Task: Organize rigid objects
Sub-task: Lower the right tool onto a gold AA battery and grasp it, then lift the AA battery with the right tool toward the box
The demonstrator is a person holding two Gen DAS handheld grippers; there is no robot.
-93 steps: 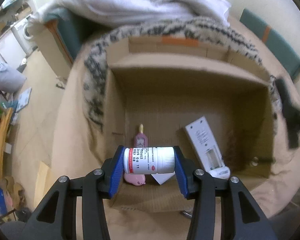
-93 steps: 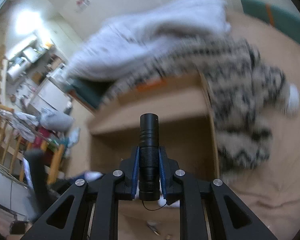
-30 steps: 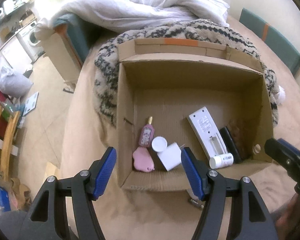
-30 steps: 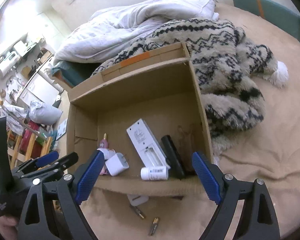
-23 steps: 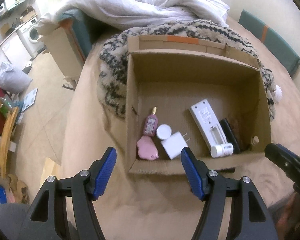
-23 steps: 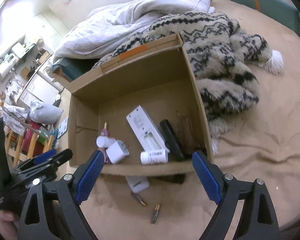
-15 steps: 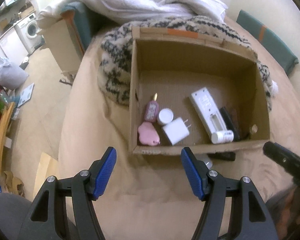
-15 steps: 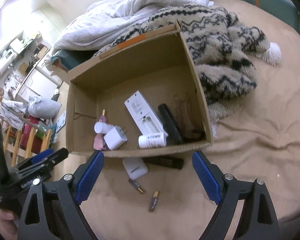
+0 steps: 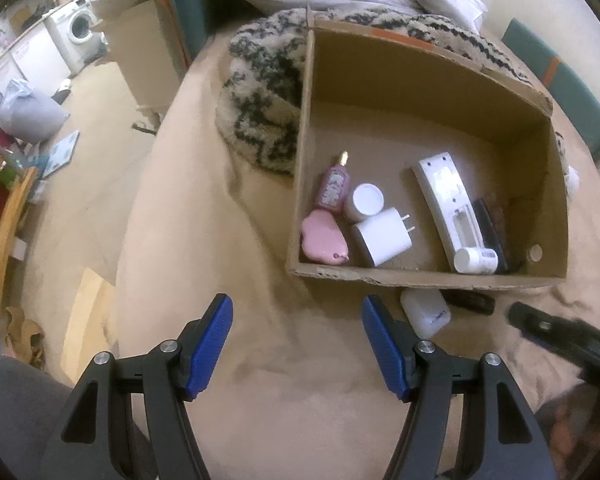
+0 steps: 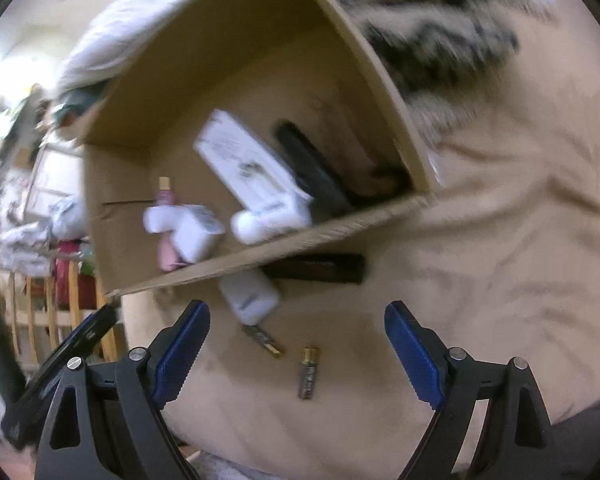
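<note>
Both grippers are empty. The left gripper (image 9: 296,344) stands about half open over bare beige bedding at the bottom of its frame; the right gripper (image 10: 296,352) is spread wide, nothing between its blue pads. 3 seconds ago the left one clamped a white pill bottle and the right one a black flashlight; both now lie in the cardboard box (image 9: 420,276), the pill bottle (image 9: 474,260) at its lower right corner and the flashlight (image 10: 312,168) beside the white remote (image 9: 448,204).

Since then both views have pulled back from the box to the bed in front of it. There, lower centre of the right view, lie 2 batteries (image 10: 308,372), a small white case (image 10: 250,296) and a black bar (image 10: 320,268) touching the box wall. These look like the next pickups, probably a battery first.
</note>
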